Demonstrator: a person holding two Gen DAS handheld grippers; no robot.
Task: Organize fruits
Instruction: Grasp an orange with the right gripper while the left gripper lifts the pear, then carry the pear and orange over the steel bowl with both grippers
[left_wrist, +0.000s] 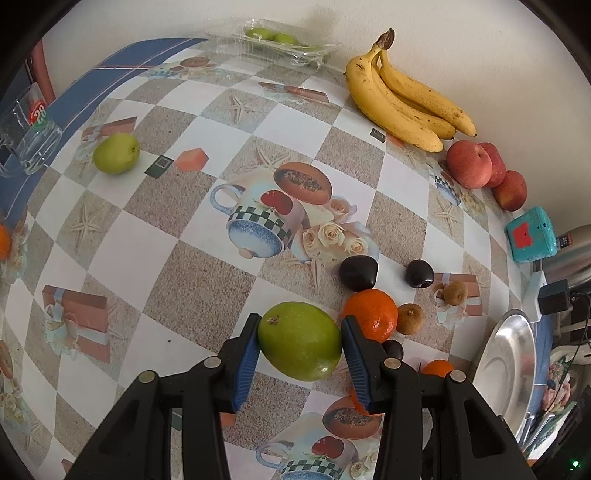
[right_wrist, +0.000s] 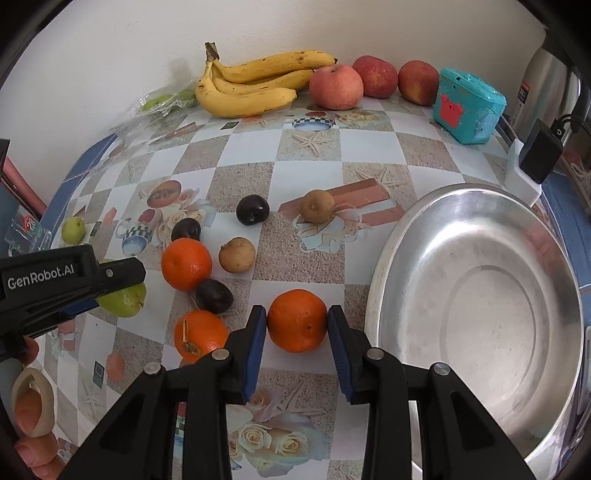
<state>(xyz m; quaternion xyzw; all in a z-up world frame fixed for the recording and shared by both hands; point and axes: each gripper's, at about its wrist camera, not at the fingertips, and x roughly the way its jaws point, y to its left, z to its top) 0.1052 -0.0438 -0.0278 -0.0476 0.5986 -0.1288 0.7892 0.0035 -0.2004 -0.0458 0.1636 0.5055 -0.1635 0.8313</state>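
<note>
My left gripper (left_wrist: 300, 341) is shut on a large green fruit (left_wrist: 300, 340), its blue pads touching both sides; the same fruit (right_wrist: 123, 301) shows under the left gripper in the right wrist view. My right gripper (right_wrist: 296, 320) is shut on an orange (right_wrist: 297, 320) just left of the silver bowl (right_wrist: 480, 295). Two more oranges (right_wrist: 186, 263) (right_wrist: 201, 334), dark plums (right_wrist: 252, 209) and brown kiwis (right_wrist: 236, 254) lie loose on the patterned table. Bananas (right_wrist: 255, 83) and red apples (right_wrist: 335, 86) sit along the wall.
A small green fruit (left_wrist: 115, 153) lies at the far left near a glass mug (left_wrist: 29, 133). A clear plastic tray (left_wrist: 273, 42) with green fruits stands by the wall. A teal box (right_wrist: 467, 105), a charger (right_wrist: 532, 162) and a metal kettle (right_wrist: 546, 85) stand behind the bowl.
</note>
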